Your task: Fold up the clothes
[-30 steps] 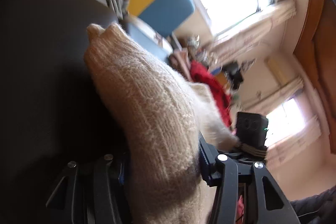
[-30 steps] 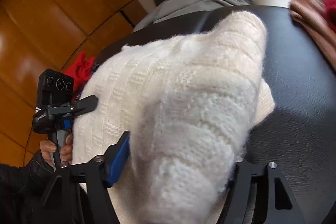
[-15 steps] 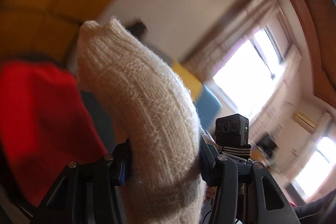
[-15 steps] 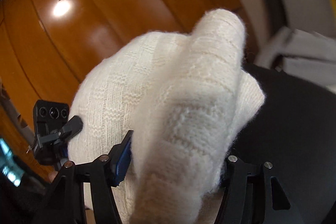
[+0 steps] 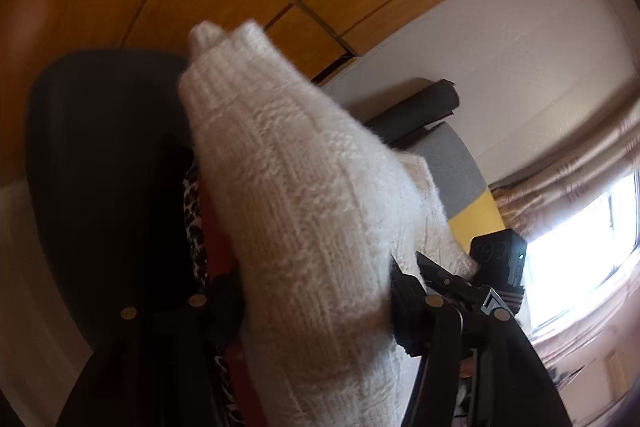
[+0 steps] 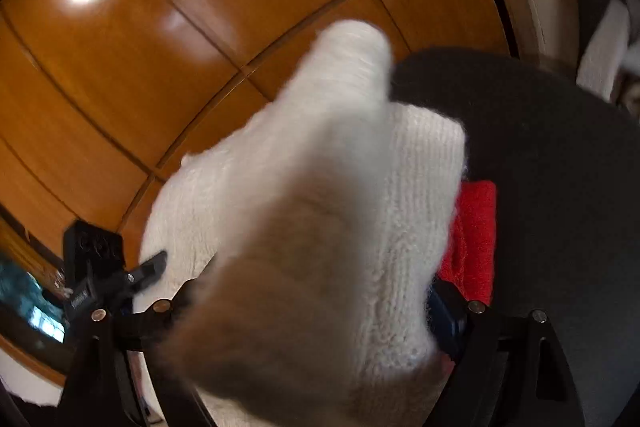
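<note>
Both tongs have swung the cream sweater [image 5: 304,227] away from the window side to a dark desk [image 6: 560,167] before wooden panels. The left tongs [image 5: 316,311] and right tongs [image 6: 316,311] are opening, knit still between them, over a red garment [image 6: 474,235]: apparently stacking. Fingertips and landing spot are hidden.

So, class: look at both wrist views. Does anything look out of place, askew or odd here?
Nothing is spilled or damaged. The oddest thing is the white sweater: bunched in a thick wad between the left gripper and the right gripper, whose jaws are opening, above the red garment on the black seat. It is not lying flat.
</note>
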The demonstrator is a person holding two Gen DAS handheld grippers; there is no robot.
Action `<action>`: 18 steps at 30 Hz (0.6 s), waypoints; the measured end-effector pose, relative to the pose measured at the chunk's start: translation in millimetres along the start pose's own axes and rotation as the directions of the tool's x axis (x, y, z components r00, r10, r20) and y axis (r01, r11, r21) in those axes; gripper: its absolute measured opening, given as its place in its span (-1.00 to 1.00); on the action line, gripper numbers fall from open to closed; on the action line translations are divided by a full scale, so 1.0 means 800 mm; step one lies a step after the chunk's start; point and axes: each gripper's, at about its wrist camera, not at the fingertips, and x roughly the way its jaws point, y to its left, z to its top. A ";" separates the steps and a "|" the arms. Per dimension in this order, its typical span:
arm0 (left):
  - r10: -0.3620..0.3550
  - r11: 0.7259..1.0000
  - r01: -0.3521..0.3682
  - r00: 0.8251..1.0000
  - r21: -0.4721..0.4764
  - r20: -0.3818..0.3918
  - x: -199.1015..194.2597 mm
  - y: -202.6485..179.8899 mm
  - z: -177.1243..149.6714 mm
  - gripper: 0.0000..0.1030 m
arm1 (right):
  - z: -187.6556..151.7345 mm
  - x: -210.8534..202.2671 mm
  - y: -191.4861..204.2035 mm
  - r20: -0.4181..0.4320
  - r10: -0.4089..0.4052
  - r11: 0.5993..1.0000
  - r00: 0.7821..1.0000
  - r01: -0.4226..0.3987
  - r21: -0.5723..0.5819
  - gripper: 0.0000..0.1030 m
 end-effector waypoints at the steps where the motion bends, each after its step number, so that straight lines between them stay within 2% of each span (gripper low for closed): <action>1: 0.011 1.000 -0.011 1.000 0.020 -0.002 -0.006 -0.006 0.002 0.20 | 0.004 -0.007 0.005 0.004 -0.023 1.000 1.000 0.023 -0.016 0.69; 4: 0.088 0.993 -0.091 0.995 0.074 0.044 -0.043 -0.021 0.009 0.23 | 0.012 -0.043 0.030 0.074 -0.131 0.985 0.989 0.138 -0.100 0.72; 6: 0.144 0.983 -0.156 0.982 0.099 0.119 -0.075 -0.033 0.006 0.21 | 0.012 -0.073 0.062 0.172 -0.201 0.950 0.964 0.234 -0.205 0.74; 7: 0.145 0.979 -0.166 0.975 0.119 0.168 -0.089 -0.044 -0.001 0.22 | 0.011 -0.086 0.081 0.218 -0.212 0.927 0.953 0.267 -0.263 0.75; 9: 0.115 0.970 -0.163 0.962 0.180 0.249 -0.107 -0.069 -0.007 0.24 | 0.001 -0.092 0.120 0.225 -0.154 0.896 0.962 0.232 -0.379 0.75; 10: 0.088 0.965 -0.148 0.961 0.218 0.262 -0.110 -0.078 -0.002 0.24 | -0.004 -0.095 0.140 0.226 -0.124 0.874 0.966 0.215 -0.436 0.75; 11: 0.079 0.962 -0.138 0.967 0.237 0.243 -0.099 -0.084 0.003 0.24 | -0.008 -0.093 0.156 0.218 -0.106 0.851 0.970 0.202 -0.485 0.72; 13: 0.082 0.960 -0.124 0.982 0.251 0.172 -0.063 -0.091 0.013 0.24 | -0.004 -0.048 0.166 0.147 -0.155 0.817 0.977 0.210 -0.537 0.69; 15: 0.104 0.960 -0.124 0.990 0.250 0.092 -0.022 -0.088 0.021 0.21 | -0.012 -0.007 0.141 0.061 -0.235 0.839 0.970 0.234 -0.491 0.71; 16: 0.135 0.963 -0.141 0.990 0.231 0.042 0.004 -0.075 0.021 0.12 | -0.014 0.006 0.113 0.040 -0.231 0.876 0.972 0.226 -0.426 0.76; 17: 0.166 0.964 -0.160 0.986 0.213 -0.009 0.030 -0.061 0.021 -0.13 | -0.016 0.019 0.084 0.019 -0.225 0.909 0.974 0.217 -0.357 0.87; 18: 0.197 0.954 -0.190 0.980 0.231 -0.007 0.043 -0.056 0.019 -0.20 | -0.018 0.029 0.059 0.012 -0.212 0.934 0.977 0.207 -0.292 0.88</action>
